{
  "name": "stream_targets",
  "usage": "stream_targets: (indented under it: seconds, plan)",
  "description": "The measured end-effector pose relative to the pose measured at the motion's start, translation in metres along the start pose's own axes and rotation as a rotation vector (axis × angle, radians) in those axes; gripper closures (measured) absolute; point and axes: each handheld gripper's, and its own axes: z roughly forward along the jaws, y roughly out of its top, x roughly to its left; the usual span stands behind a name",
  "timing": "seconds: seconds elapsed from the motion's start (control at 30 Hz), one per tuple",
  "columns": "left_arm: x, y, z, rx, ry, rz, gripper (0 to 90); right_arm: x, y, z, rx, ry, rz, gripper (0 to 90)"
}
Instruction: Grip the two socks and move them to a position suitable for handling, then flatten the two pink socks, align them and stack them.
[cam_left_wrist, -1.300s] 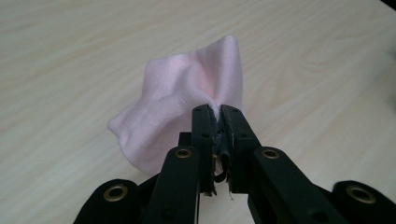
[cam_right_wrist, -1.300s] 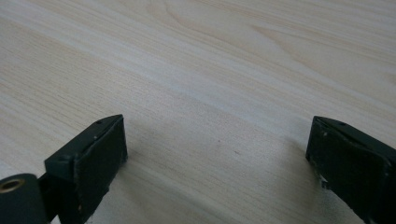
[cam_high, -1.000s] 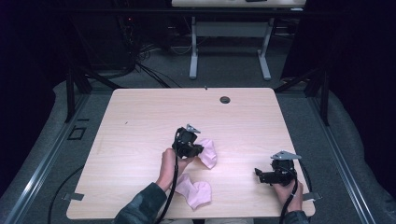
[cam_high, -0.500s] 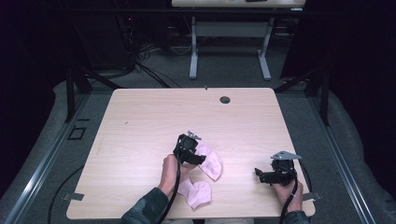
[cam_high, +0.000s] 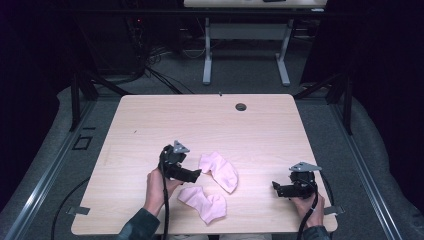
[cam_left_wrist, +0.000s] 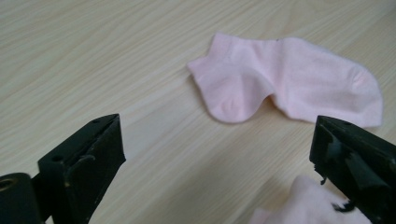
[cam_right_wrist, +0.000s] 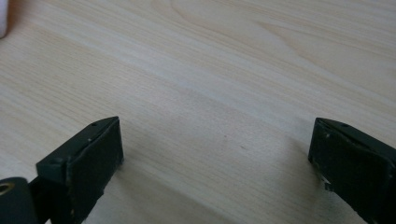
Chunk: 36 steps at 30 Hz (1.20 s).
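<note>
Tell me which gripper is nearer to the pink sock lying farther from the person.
Left. The left gripper sits open right beside the far pink sock, nearly touching its edge. The right gripper rests well off toward the table's right side.

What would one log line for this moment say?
left gripper: jaws open, beside far pink sock | near pink sock: flat on table | right gripper: jaws open over bare wood

The pale wood-grain tabletop (cam_high: 150, 125) in front of me has a small round dark cable hole (cam_high: 241, 106) near its far edge. Beyond it on the grey carpet floor (cam_high: 320, 115) stands a white-legged desk (cam_high: 207, 55), with tangled black cables (cam_high: 150, 65) beside it.
</note>
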Motion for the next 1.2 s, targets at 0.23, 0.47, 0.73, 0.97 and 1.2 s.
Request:
stream_targets:
  seconds: [0.23,0.47,0.73,0.97,1.2]
  plan:
    - [0.012,-0.031,-0.019,-0.017,0.037,-0.007,0.1,0.020,0.006,-0.015,-0.009,0.024,-0.065,0.0]
    - [0.023,-0.064,-0.033,-0.012,0.073,-0.072,0.1,0.054,0.021,-0.037,-0.019,0.062,-0.182,0.0]
    - [0.030,-0.082,-0.040,-0.004,0.094,-0.099,0.1,0.082,0.031,-0.048,-0.007,0.099,-0.268,0.0]
    - [0.028,-0.090,-0.042,-0.006,0.099,-0.098,0.0,0.114,0.039,-0.052,0.002,0.170,-0.351,0.0]
    - [0.026,-0.097,-0.039,0.005,0.095,-0.108,0.0,0.154,0.043,-0.047,0.005,0.264,-0.439,11.8]
